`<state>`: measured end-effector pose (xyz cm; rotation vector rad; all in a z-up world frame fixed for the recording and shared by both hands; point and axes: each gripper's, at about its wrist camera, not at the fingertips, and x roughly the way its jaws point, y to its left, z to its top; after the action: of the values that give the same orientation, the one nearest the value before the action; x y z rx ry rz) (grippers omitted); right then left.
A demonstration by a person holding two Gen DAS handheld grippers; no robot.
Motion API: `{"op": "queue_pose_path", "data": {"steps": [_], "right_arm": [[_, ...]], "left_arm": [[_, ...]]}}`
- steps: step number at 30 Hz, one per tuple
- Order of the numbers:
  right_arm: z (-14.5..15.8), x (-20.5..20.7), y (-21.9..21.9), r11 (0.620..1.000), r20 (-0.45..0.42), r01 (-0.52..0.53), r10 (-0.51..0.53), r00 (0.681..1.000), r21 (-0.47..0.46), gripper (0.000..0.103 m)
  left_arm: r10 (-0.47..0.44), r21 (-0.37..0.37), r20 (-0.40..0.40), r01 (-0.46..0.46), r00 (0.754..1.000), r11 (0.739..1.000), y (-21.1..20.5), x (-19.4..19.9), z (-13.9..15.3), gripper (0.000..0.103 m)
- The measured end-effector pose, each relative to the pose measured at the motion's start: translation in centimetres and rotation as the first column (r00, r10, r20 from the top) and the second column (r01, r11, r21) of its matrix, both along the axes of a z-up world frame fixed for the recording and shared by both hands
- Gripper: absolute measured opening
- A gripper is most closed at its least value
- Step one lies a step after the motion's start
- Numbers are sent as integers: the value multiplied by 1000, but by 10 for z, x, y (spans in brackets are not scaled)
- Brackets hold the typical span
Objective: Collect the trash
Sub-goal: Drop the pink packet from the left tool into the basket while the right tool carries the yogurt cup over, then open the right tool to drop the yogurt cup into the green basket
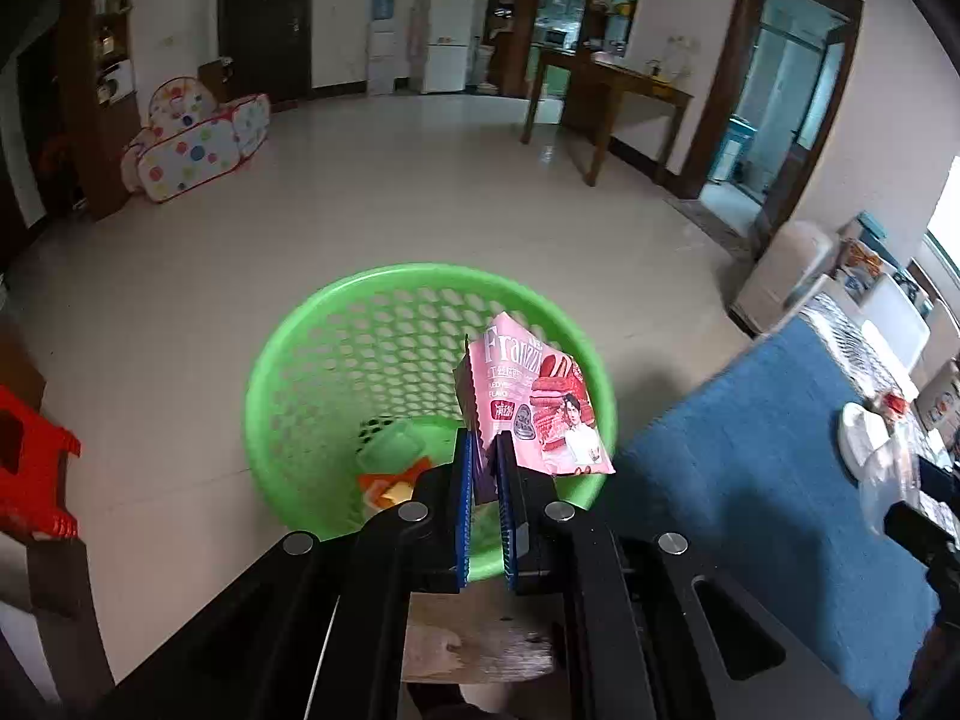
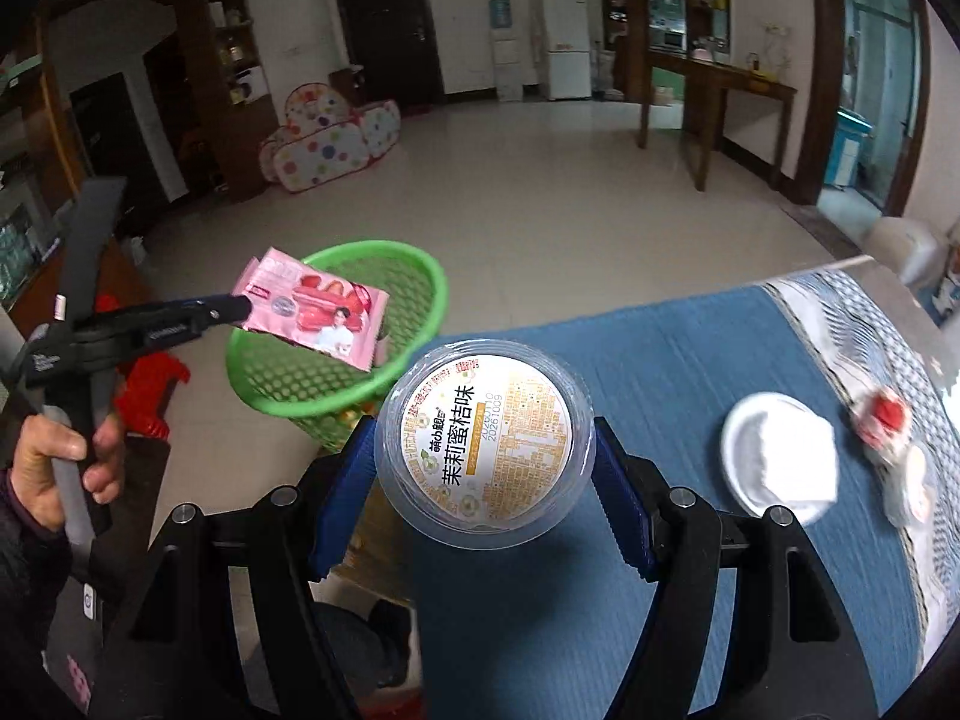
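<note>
Left wrist view first: the left tool is clenched on a pink snack wrapper, pinching its lower left edge. "Franzzi" is printed big across the top, with smaller text under it that looks like "RED VEL… FLAVO…" – the rest is hidden or too small. The wrapper stands nearly upright, long axis running up from the pads and leaning a bit right, printed face toward the camera. It hangs right over the green basket on the floor, which has some bits in the bottom already. The blue cloth on the surface is off to the right.

Right wrist view: the right tool grips a clear round cup by its sides, sealed lid facing the camera. The label reads 茉莉蜜桔味, plus two date codes, roughly 20251110 and 20261009 – lettering runs sideways. The cup is above the surface edge, beside the basket. A white paper plate lies on the cloth.
</note>
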<state>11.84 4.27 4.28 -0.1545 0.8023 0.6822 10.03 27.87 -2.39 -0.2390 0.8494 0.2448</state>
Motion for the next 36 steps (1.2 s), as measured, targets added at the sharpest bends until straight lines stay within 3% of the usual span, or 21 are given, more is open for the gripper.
{"op": "queue_pose_path", "data": {"steps": [11,14,15,17,36], "right_arm": [[-4,13,63,997,-26,-70,70,997,17,69],[-4,16,78,997,-30,-78,79,996,23,69],[-4,18,80,996,-33,-79,80,996,26,69],[-5,22,87,996,-42,-84,85,995,33,69],[-31,44,161,991,-169,-122,129,977,51,69]], "left_arm": [[36,-19,-62,-37,997,999,25,5,-30,10],[40,-37,-69,-42,997,998,27,6,-37,16],[42,-42,-72,-45,996,998,29,6,-39,25],[46,-41,-70,-49,996,998,33,3,-41,31],[132,-61,-48,-134,990,989,62,-40,-42,54]]}}
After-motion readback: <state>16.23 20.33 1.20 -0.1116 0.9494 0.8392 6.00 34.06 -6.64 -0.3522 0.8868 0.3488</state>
